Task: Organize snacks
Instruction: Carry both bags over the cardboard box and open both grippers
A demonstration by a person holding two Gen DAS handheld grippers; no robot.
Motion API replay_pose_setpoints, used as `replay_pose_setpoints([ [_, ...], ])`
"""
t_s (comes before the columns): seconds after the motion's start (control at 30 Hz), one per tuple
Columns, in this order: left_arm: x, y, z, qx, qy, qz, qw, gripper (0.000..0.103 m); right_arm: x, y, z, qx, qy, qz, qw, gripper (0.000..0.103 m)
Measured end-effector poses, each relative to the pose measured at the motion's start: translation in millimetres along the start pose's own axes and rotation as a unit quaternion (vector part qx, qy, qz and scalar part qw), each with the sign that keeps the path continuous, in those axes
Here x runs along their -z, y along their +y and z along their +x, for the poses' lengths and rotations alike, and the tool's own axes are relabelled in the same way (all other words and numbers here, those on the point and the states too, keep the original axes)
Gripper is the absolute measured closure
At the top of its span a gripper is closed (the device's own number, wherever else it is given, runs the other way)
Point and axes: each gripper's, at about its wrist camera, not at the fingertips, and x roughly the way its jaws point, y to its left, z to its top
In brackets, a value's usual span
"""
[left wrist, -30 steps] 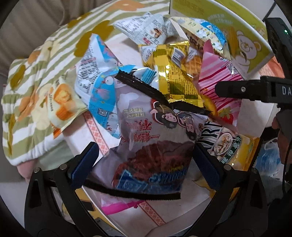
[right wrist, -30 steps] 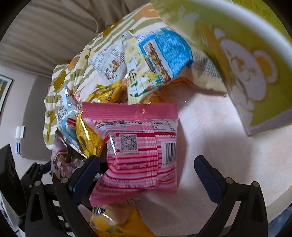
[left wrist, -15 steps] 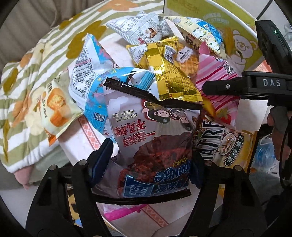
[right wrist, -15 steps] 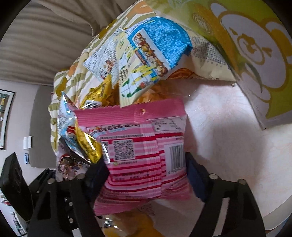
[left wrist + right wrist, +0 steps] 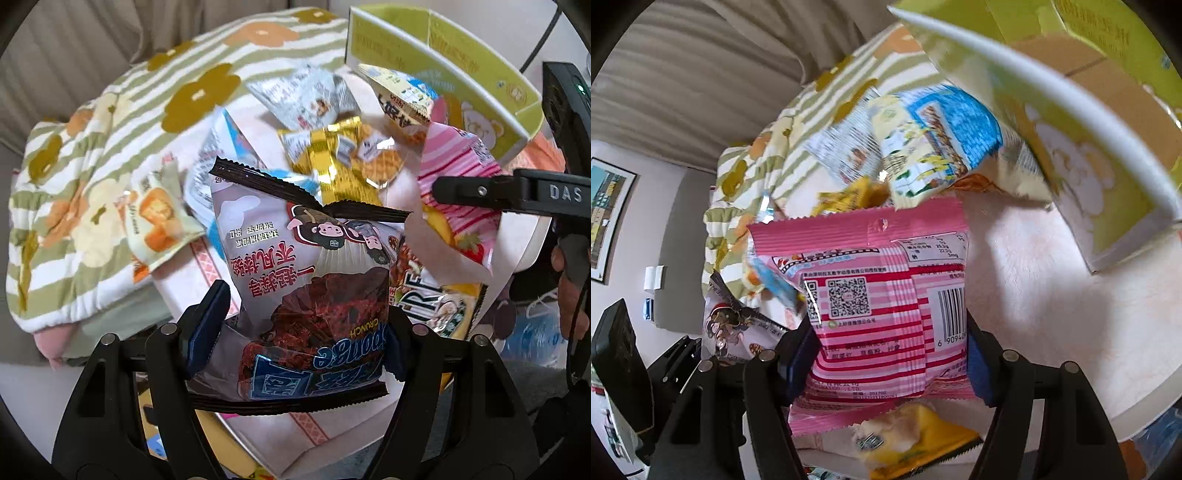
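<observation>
My left gripper point(image 5: 299, 332) is shut on a grey snack bag point(image 5: 314, 258) with cartoon figures and black crimped ends, and holds it tilted just above the pile. In the right wrist view my right gripper point(image 5: 890, 358) has its jaws still closing. Its pads press both sides of a pink striped snack bag point(image 5: 871, 280), held upright off the table. That pink bag point(image 5: 458, 173) also shows at the right of the left wrist view. Under it lies a yellow packet point(image 5: 916, 443).
Several more packets, gold point(image 5: 340, 166), blue-white point(image 5: 306, 99) and orange-cream point(image 5: 155, 221), lie on the pale round table point(image 5: 1052, 314). A green cardboard box with a bear point(image 5: 1108, 177) stands at the back right. A flowered striped cloth point(image 5: 110, 147) covers the left.
Both grippers went from wide open to closed on their bags, the left on the grey one, the right on the pink one. Both bags have since risen off the pile.
</observation>
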Motion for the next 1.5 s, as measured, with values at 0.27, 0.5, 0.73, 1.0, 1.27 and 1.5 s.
replay_pose_setpoints([
  [0.27, -5, -5, -45, -0.018, -0.05, -0.026, 0.9982, 0.033, 8, 18, -40, -0.028, -0.028, -0.038, 0.998, 0.037],
  [0.5, -39, -26, -78, -0.027, -0.099, -0.044, 0.9938, 0.033, -8, 26, -80, -0.04, -0.065, -0.074, 0.994, 0.037],
  [0.73, -92, -71, -91, -0.033, -0.138, -0.078, 0.9868, 0.033, -50, -6, -130, -0.032, -0.099, -0.117, 0.988, 0.037],
  [1.0, -158, -142, -74, -0.011, -0.153, -0.131, 0.9795, 0.033, -110, -74, -170, -0.013, -0.096, -0.15, 0.984, 0.037],
  [1.27, -215, -195, -30, 0.009, -0.114, -0.15, 0.9821, 0.033, -153, -123, -174, 0.036, -0.074, -0.178, 0.981, 0.037],
  [1.5, -250, -207, 16, 0.018, -0.076, -0.141, 0.9869, 0.033, -165, -143, -160, 0.071, -0.064, -0.192, 0.977, 0.037],
])
